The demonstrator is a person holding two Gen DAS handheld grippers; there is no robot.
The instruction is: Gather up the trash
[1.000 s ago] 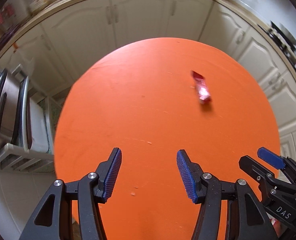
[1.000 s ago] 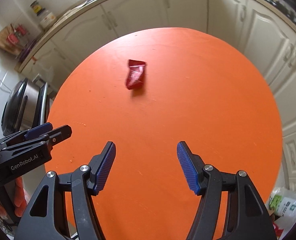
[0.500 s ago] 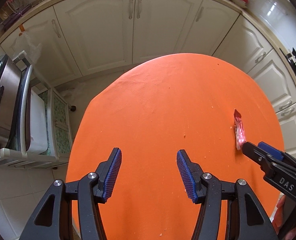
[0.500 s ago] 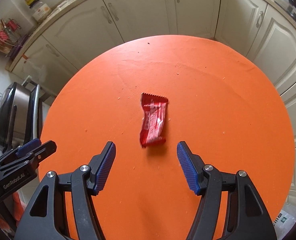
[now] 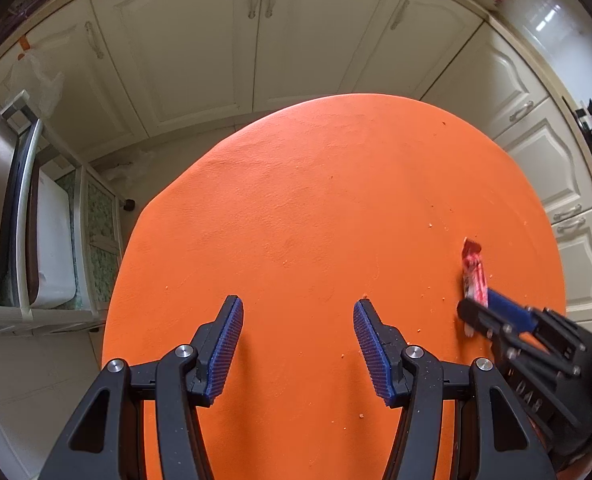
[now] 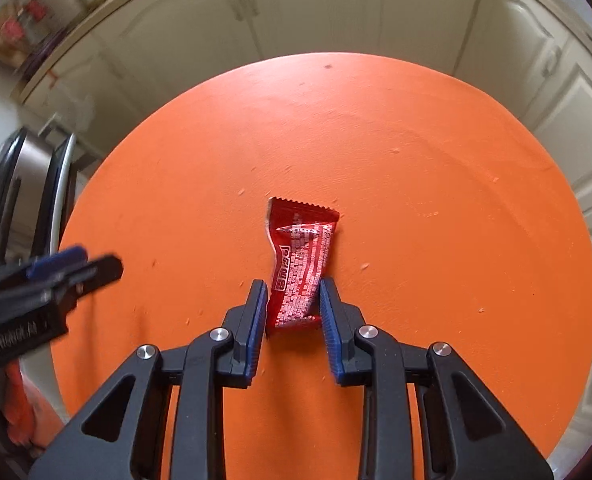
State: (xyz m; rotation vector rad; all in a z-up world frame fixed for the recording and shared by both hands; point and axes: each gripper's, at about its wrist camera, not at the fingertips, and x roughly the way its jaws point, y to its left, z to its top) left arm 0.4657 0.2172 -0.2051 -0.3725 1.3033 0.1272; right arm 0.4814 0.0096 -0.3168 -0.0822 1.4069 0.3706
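On the round orange worktop (image 6: 436, 152) a red snack wrapper (image 6: 300, 264) is seen lying flat near the middle. Its near end is caught between the closing jaws of the right gripper (image 6: 292, 300), both blue pads being pressed against it. The left gripper (image 5: 296, 344) is held released above bare worktop beside it, with nothing between its jaws.

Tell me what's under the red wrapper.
The red wrapper lies on the orange table; its near end sits between the closing jaws of the right gripper. Whatever is beneath it is covered.
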